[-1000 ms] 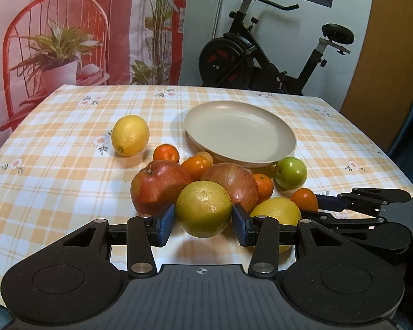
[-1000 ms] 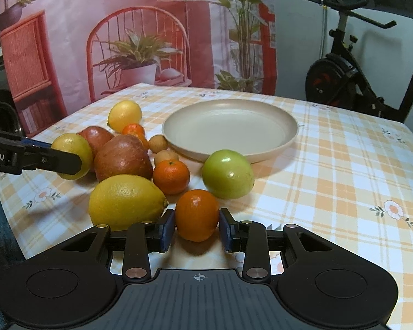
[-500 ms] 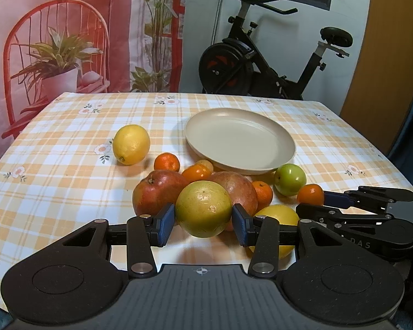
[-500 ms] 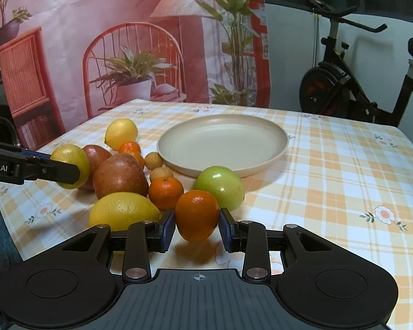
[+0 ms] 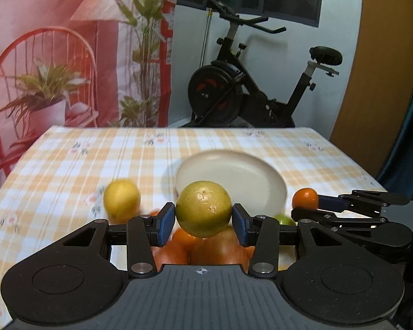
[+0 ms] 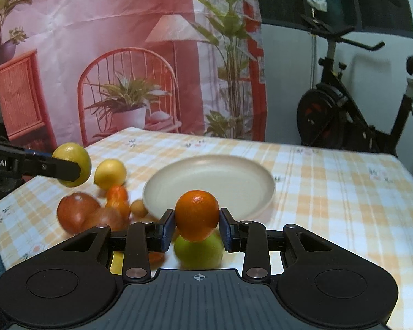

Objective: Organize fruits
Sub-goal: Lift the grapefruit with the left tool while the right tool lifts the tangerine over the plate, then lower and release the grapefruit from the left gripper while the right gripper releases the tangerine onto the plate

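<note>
With your left hand-held gripper [image 5: 203,224] clamped on the round yellow-green citrus fruit [image 5: 203,209] and your right hand-held gripper [image 6: 197,227] on the small orange mandarin [image 6: 197,214], both above the counter's fruit pile, carry each level over the shallow beige plate [image 6: 261,189], lower, then release.

plate [image 6: 264,192] bare (fruit pile [image 6: 96,214] crowds its left)

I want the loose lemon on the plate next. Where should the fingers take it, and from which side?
Grip the lemon across its round middle, coming down from above and from the far-left side. It lies on the tablecloth with small oranges crowding its near side; its far and left sides look open, and the plate is to its right.
</note>
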Tool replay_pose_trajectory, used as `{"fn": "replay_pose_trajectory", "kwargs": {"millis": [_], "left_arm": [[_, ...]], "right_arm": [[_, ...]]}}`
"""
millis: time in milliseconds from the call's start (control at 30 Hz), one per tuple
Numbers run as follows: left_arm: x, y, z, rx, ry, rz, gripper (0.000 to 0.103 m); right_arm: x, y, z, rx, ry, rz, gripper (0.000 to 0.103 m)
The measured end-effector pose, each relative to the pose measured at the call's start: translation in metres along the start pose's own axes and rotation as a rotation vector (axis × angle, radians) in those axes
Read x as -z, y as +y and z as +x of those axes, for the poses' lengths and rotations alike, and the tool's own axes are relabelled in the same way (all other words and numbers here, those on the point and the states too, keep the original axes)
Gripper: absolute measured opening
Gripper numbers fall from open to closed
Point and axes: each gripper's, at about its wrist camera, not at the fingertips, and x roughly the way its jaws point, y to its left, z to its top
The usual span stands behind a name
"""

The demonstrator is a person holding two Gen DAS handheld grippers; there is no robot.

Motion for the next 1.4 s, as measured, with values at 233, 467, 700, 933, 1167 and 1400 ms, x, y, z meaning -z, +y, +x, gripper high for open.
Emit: {"fn": "replay_pose_trajectory", "kwargs": {"millis": [233, 467, 700, 933, 1167, 1400], "left_arm": [[-0.029, 0.001, 0.033, -0.005, -0.004, 0.032, 0.048], [-0.054, 0.01, 0.088, 0.0, 0.07, 0.019, 0.048], [-0.063, 0.013, 0.147, 0.006, 0.179, 0.066, 0.048], [-0.066, 0.017, 0.187, 0.046, 0.288, 0.052, 0.048], [-0.065, 0.015, 0.21, 0.058, 0.354, 0.06, 0.048], [-0.069, 0.019, 0.218, 0.066, 0.361, 0.038, 0.048]], "right_arm": [[-0.029, -0.015, 0.033, 0.0, 0.006, -0.064, 0.032], [-0.047, -0.039, 0.08, 0.023, 0.059, -0.078, 0.032], [-0.055, -0.064, 0.134, 0.036, 0.148, -0.041, 0.032], [-0.063, -0.075, 0.165, 0.019, 0.214, -0.05, 0.032], [-0.065, -0.08, 0.18, 0.004, 0.255, -0.044, 0.032], [-0.066, -0.078, 0.184, 0.0, 0.262, -0.046, 0.034]]}}
